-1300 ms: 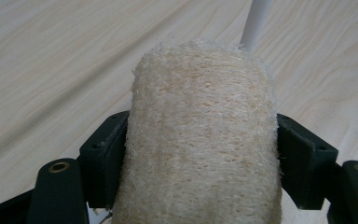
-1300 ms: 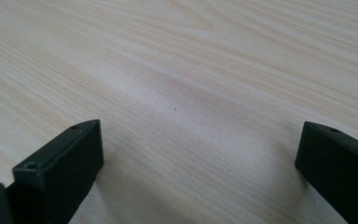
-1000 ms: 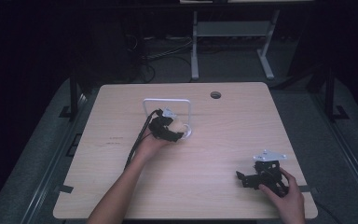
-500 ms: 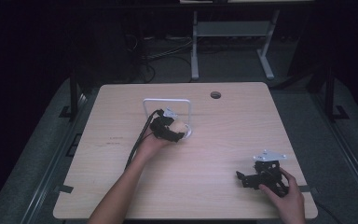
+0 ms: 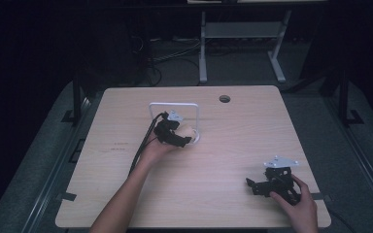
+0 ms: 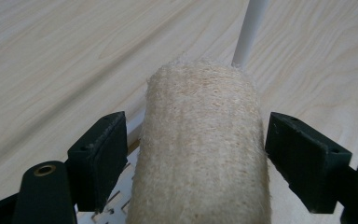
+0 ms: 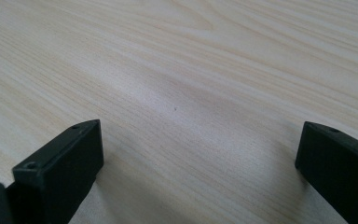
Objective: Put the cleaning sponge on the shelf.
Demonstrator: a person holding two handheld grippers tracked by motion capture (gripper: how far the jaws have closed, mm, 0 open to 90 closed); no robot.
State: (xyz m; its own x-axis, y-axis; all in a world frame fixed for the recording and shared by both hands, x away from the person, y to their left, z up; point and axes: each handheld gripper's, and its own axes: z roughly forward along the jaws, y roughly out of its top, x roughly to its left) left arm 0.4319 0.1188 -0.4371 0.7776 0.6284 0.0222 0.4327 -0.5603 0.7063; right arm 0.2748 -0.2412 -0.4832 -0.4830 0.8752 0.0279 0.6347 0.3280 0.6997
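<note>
A beige, rough-textured roll (image 6: 200,144) stands between the jaws of my left gripper (image 6: 196,135), with a thin gap showing on the left side. It rests on the white base of a wire stand (image 5: 174,106), whose white post (image 6: 249,32) rises just behind it. In the high view my left gripper (image 5: 184,140) is at the middle of the table, by the stand's foot, with the roll (image 5: 188,132) at its tips. My right gripper (image 5: 253,184) lies low at the front right, open over bare wood (image 7: 198,140).
The light wooden table (image 5: 233,141) has a round cable hole (image 5: 225,98) near its far edge. A black cable (image 5: 143,148) trails from the left gripper toward the front. Behind the table are a dark floor and a white metal frame (image 5: 238,34).
</note>
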